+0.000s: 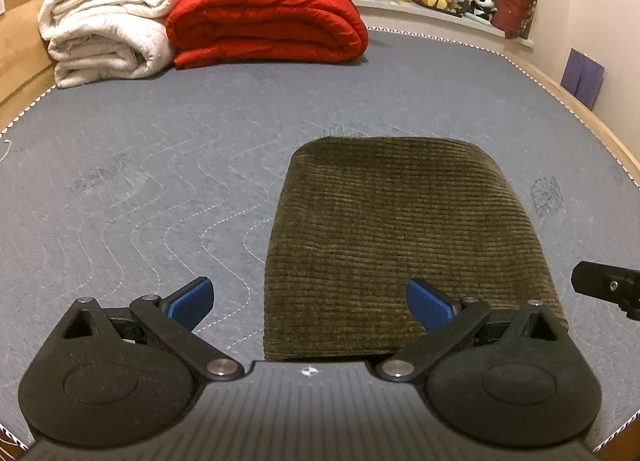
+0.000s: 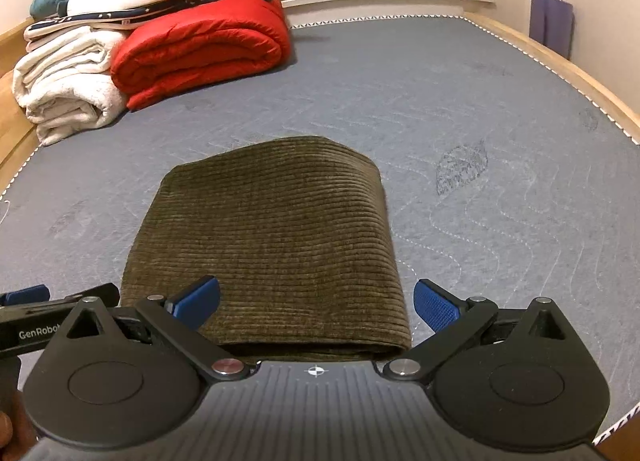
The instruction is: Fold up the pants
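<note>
Pants (image 2: 272, 245): olive corduroy, lying as a compact folded rectangle on the grey quilted mattress (image 2: 480, 101), directly ahead of both grippers; long axis runs away from the cameras toward the far end of the bed, with the near short edge just in front of the fingertips, layers showing at that edge.

Left gripper (image 1: 310, 303): jaws spread wide, nothing between them; its right pad sits over the near left part of the cloth, its left pad over bare mattress; so the bundle lies ahead and to its right.

Right gripper (image 2: 316, 303): jaws likewise spread and empty; its left pad over the near edge of the cloth, its right pad just off the right-hand corner; the bundle lies ahead and slightly to its left; the two tools flank the near edge about equally, neither clearly nearer.

Judgement: folding looks largely done; any further fold would carry the near edge forward along the long axis.

Background: red quilt (image 2: 200, 49) and white blanket (image 2: 64, 89) stacked well apart at the far left.
</note>
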Motion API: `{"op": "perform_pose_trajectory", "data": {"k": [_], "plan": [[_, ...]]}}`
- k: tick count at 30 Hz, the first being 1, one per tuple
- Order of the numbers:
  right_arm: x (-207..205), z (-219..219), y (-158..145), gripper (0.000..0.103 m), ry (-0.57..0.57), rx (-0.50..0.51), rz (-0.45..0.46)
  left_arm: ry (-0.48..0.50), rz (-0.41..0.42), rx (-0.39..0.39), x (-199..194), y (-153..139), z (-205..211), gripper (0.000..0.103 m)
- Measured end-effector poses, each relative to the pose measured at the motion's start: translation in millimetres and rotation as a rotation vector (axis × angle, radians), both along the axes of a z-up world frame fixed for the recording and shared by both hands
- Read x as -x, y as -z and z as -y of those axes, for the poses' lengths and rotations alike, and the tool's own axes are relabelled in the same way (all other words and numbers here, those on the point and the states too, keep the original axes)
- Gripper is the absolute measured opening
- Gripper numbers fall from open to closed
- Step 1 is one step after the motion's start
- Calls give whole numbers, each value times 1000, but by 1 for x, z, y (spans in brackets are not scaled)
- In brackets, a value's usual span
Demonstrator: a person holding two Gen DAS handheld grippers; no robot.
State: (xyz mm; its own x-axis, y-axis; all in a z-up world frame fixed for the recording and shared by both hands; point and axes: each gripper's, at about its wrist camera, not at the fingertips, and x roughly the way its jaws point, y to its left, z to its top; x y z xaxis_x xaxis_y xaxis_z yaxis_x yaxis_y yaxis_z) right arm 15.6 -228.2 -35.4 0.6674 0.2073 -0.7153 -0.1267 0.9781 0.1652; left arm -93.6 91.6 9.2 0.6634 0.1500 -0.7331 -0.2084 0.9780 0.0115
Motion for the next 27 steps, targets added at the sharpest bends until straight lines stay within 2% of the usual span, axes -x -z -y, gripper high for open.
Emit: {"op": "perform_pose_trajectory", "data": {"k": [27], "plan": [[4, 0, 2, 102, 1, 22, 4, 18, 6, 0, 6, -2, 3, 103]]}}
